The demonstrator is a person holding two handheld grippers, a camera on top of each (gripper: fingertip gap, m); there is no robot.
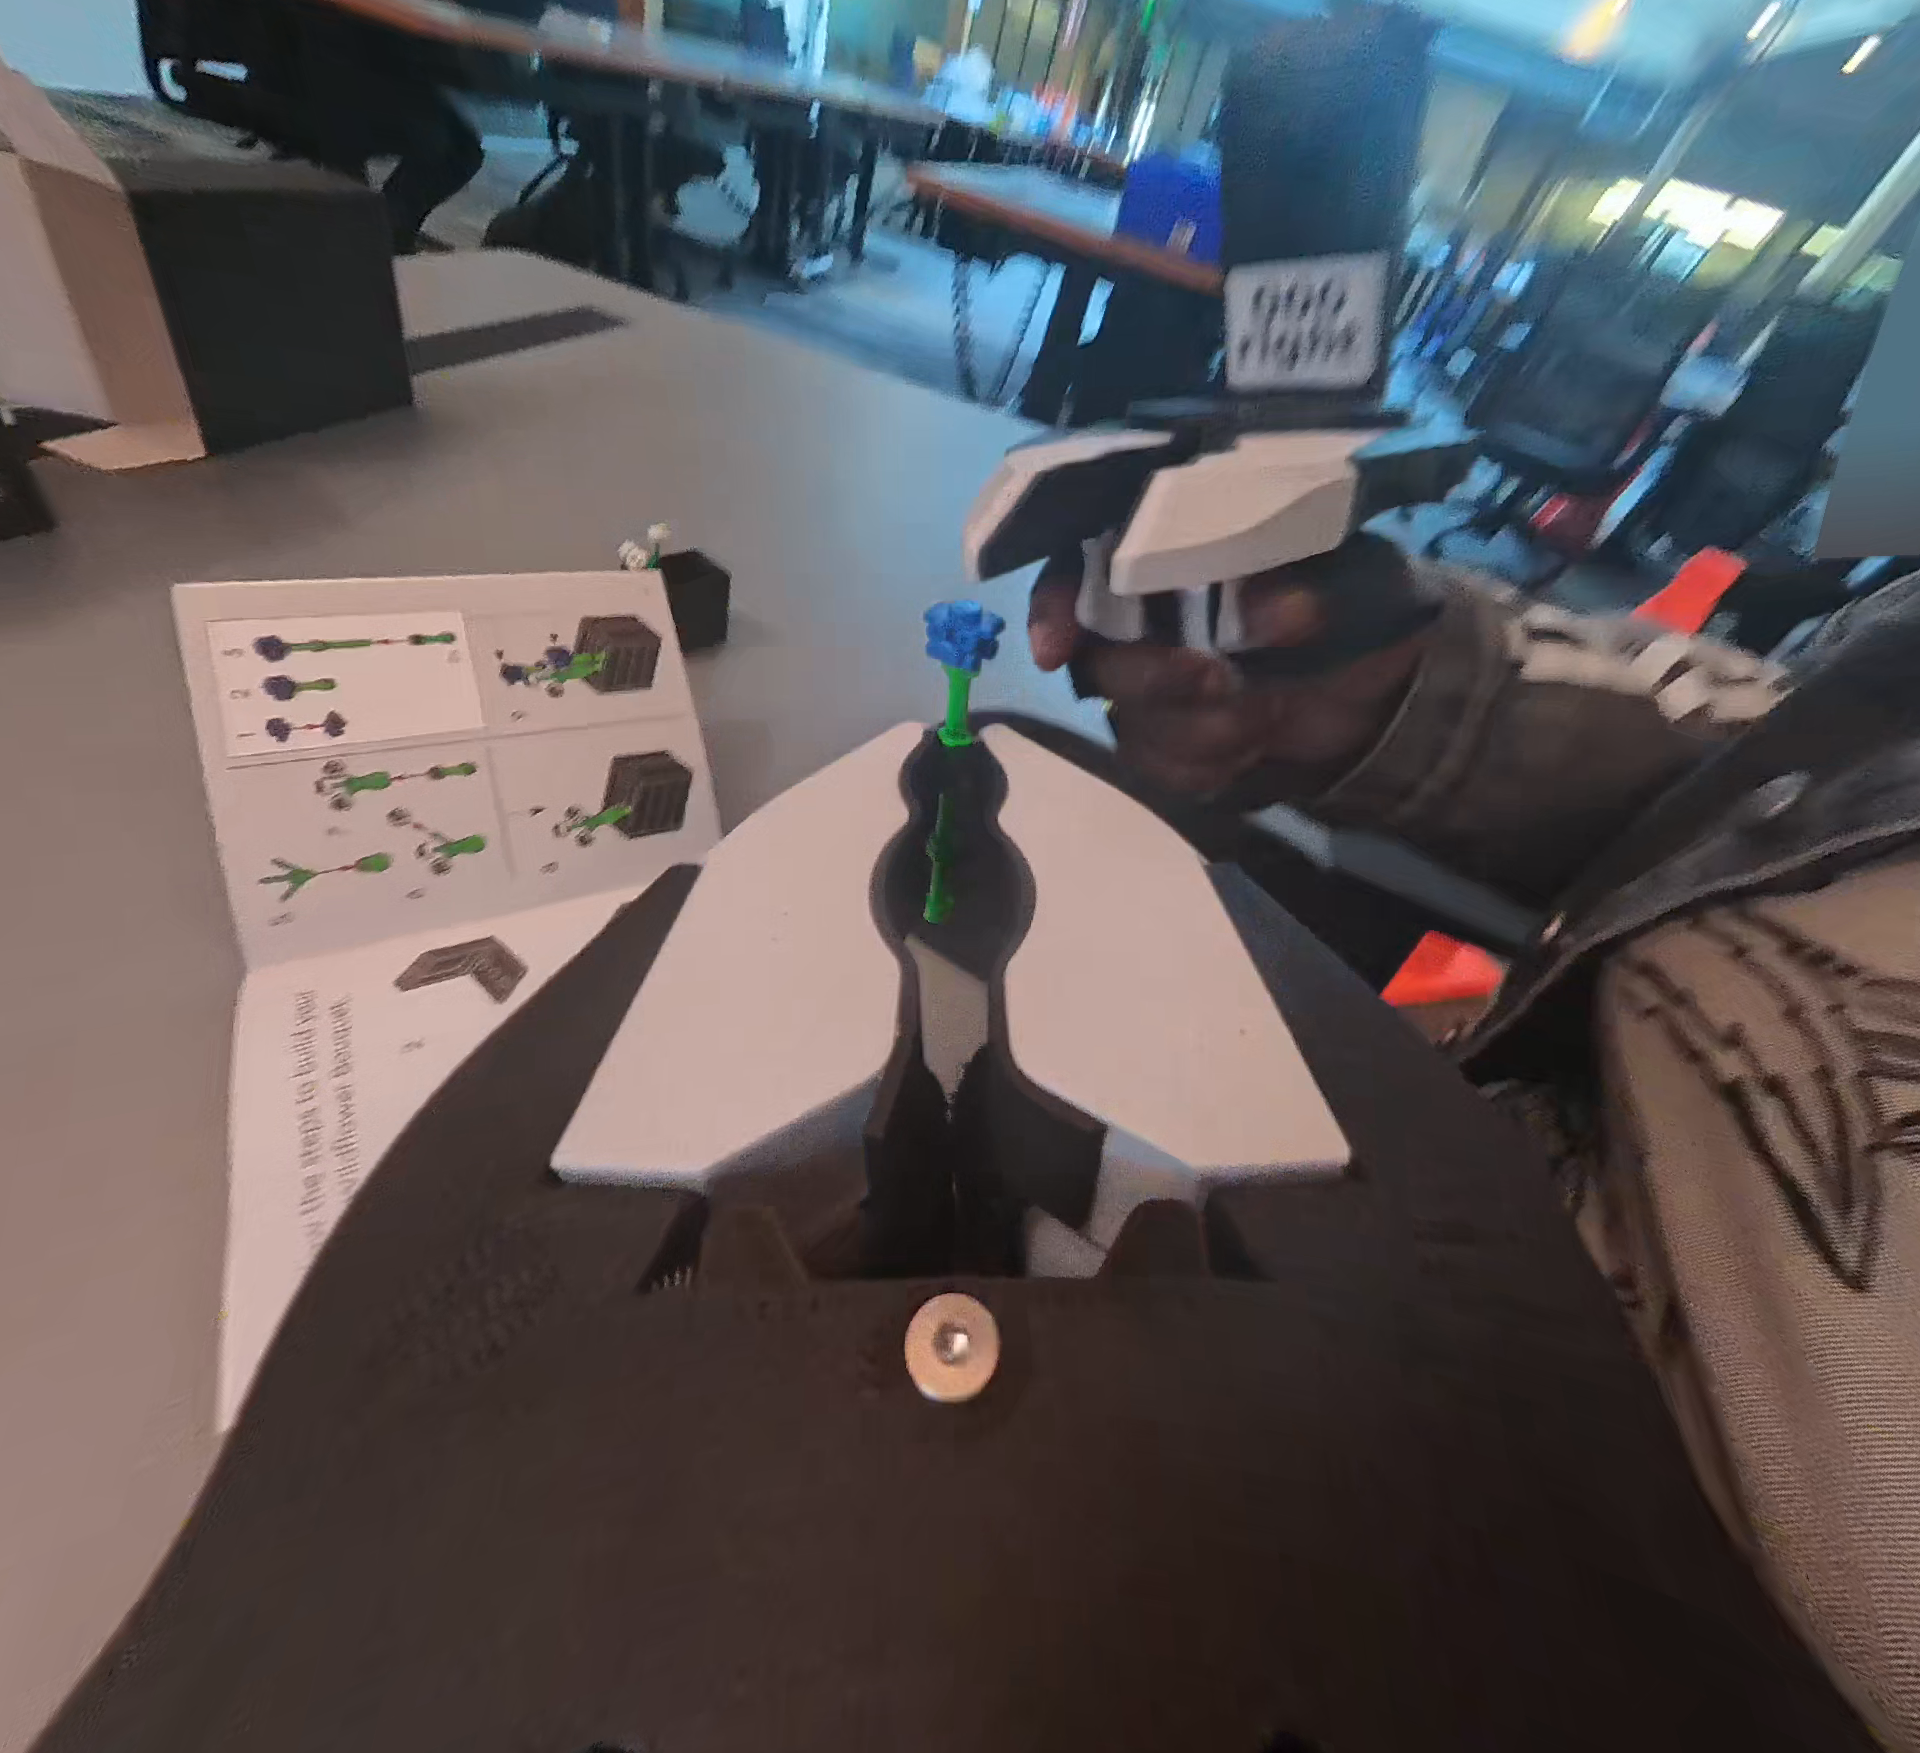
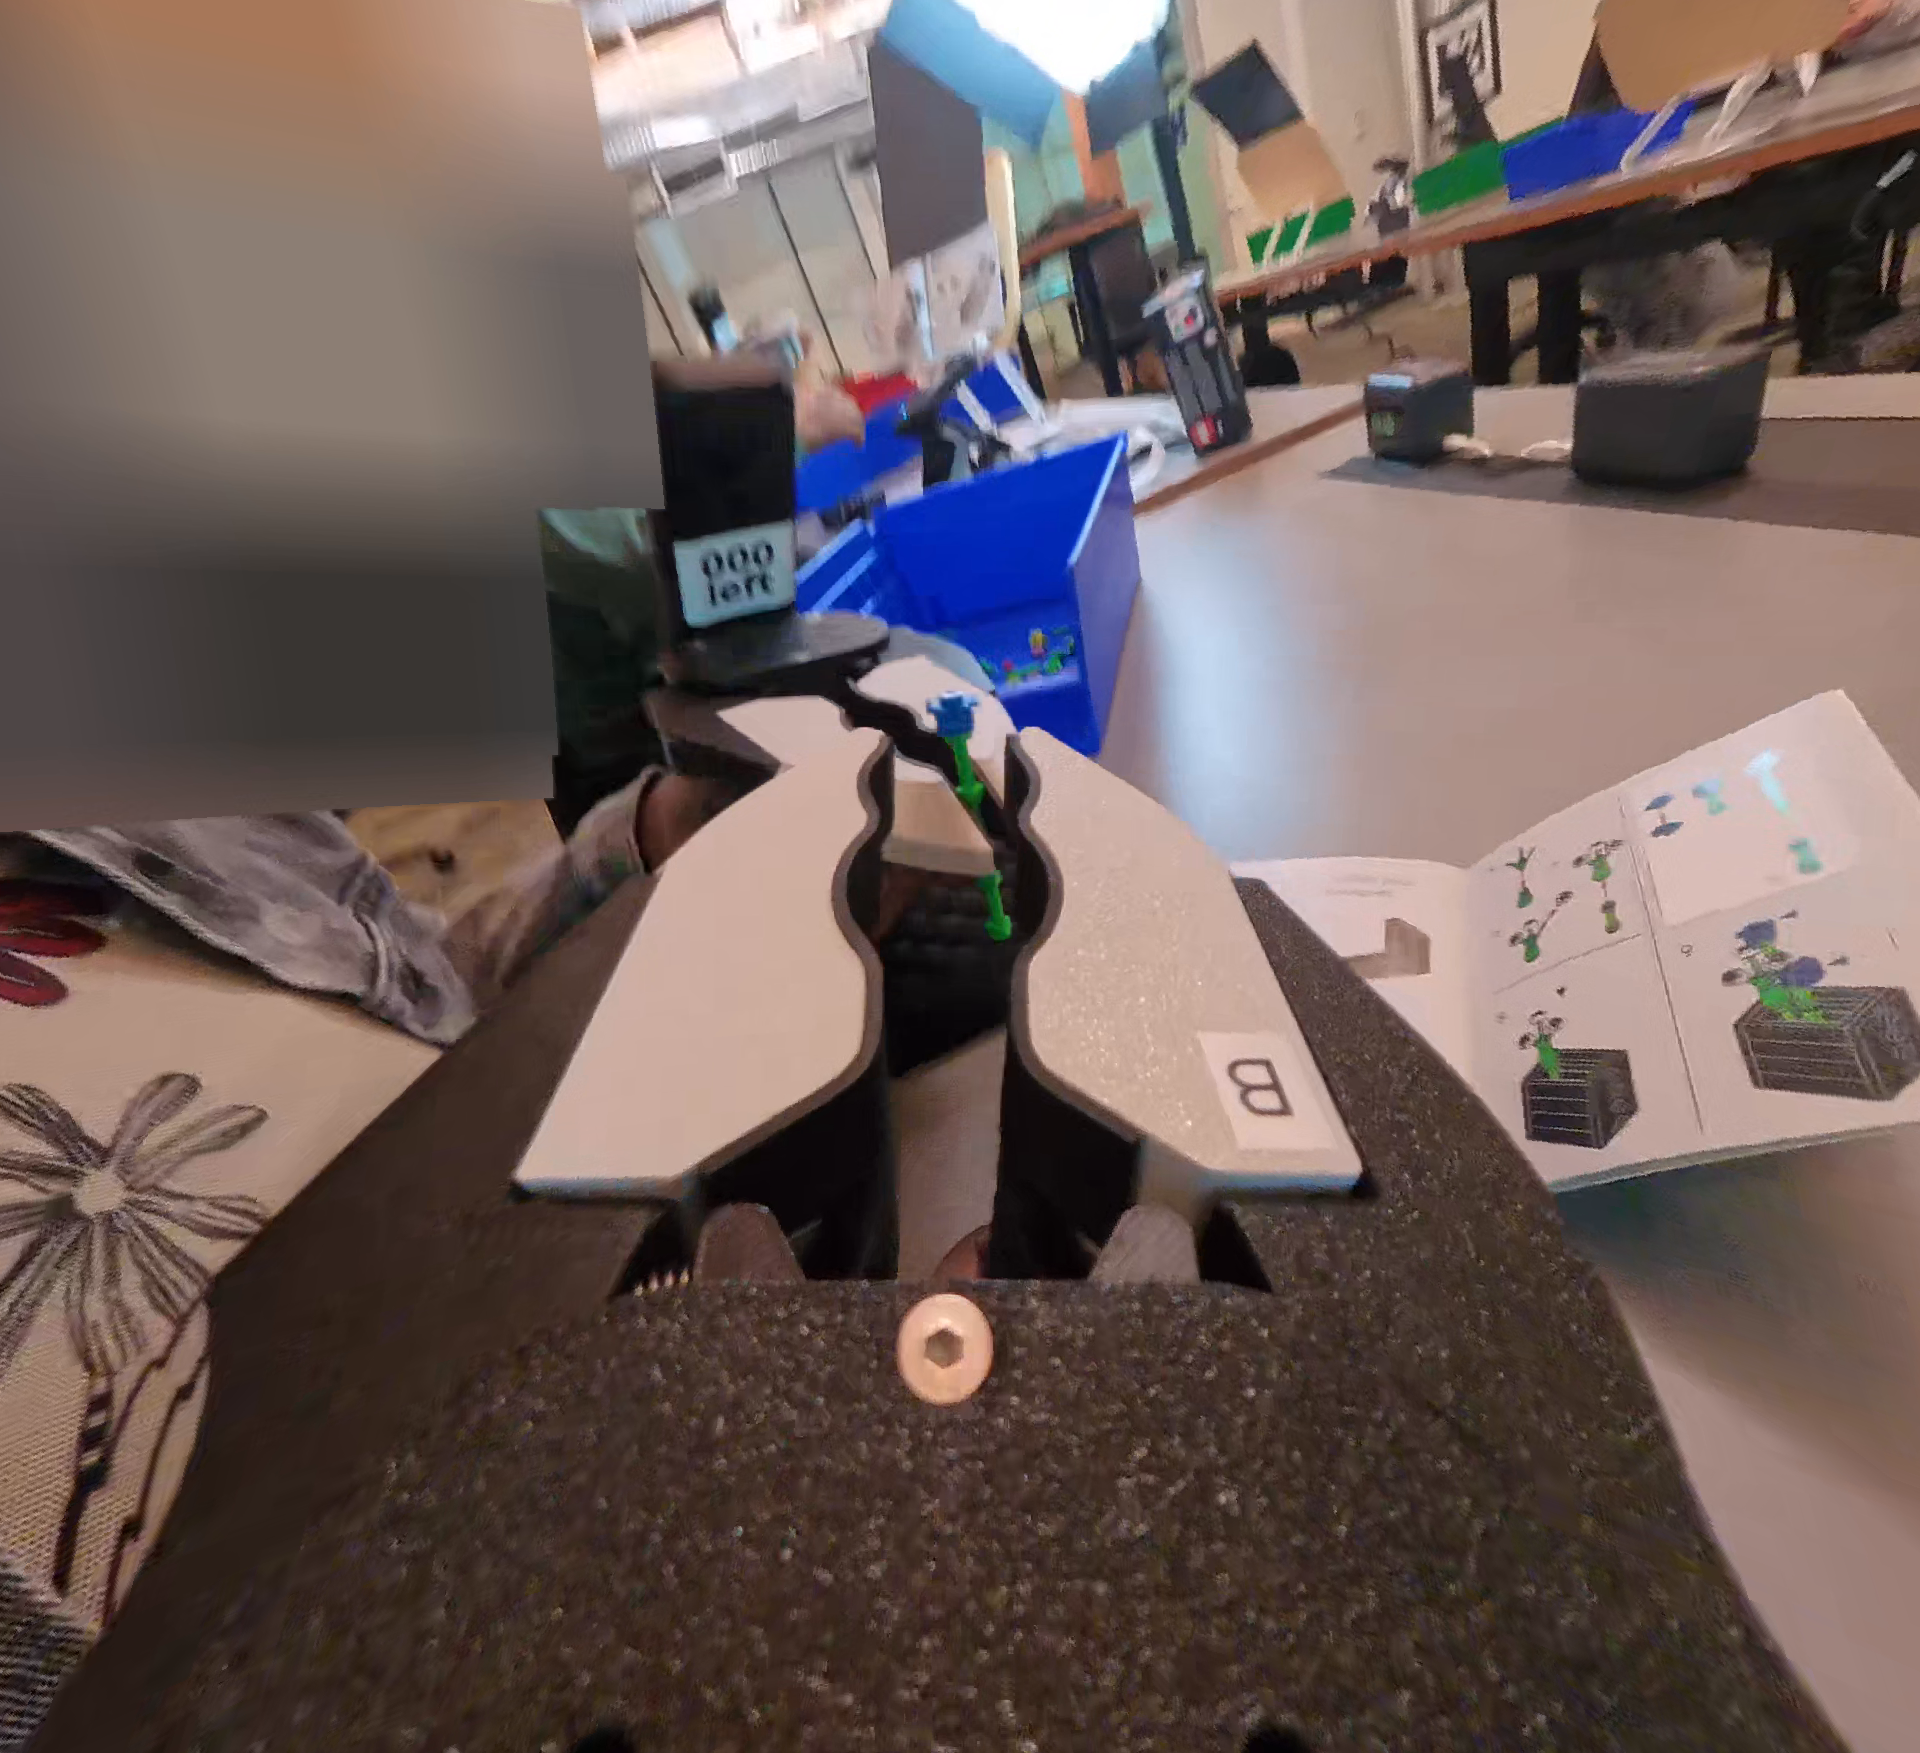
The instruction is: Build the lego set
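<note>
Between the left gripper (image 1: 951,747)'s pressed-together jaws stands a small lego flower (image 1: 956,664): a blue blossom on a thin green stem, pinched low down so the bloom pokes out past the tips. Its stem runs back along the channel between the two white fingers. Held up off the grey tabletop (image 1: 582,456), the right gripper (image 2: 951,747) faces it from just beside, its jaws spread a little and holding nothing. Seen from the right wrist view, the flower lines up with that gap, though whether it lies inside it or beyond it I cannot tell. An open instruction booklet (image 1: 457,737) lies flat on the tabletop to the left gripper's left, and beyond it sits a small black lego crate (image 1: 694,597) with white blossoms at its rim. A blue bin (image 2: 1018,560) holding loose pieces stands farther off in the right wrist view.

Trouble, I judge, would come from the stem: it is slender and built of stacked segments, so a sideways squeeze or a twist from the right jaws could snap it apart or pop the blossom off. Both grippers are in mid-air, so any dropped piece could bounce off the tabletop edge, which lies close by the person's lap
</note>
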